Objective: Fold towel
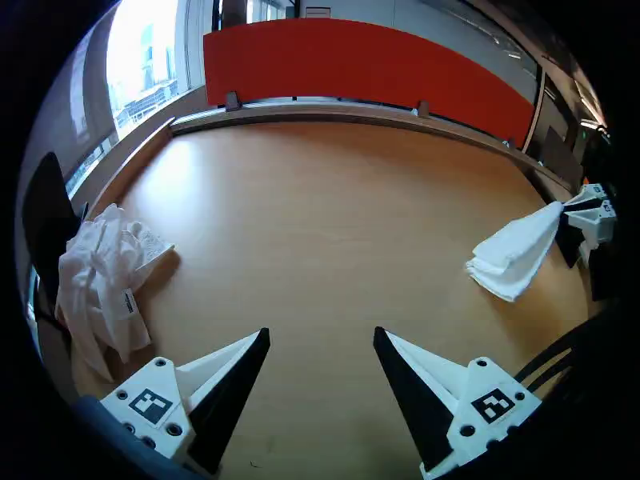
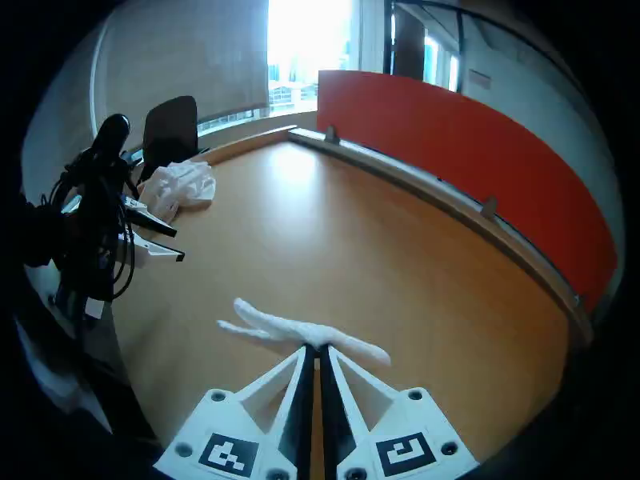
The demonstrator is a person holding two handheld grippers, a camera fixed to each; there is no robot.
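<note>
Right gripper [image 2: 314, 350] pinching towel [image 1: 512, 252] edge; towel lying on desk [image 1: 320, 208], looking part-folded. Left gripper [image 1: 320, 332] hanging spread, empty. Crumpled cloth pile [image 1: 100, 280] waiting unfolded.

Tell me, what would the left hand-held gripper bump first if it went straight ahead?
For the left hand-held gripper the way looks free over the table up to the red divider, though depth is unclear.
</note>
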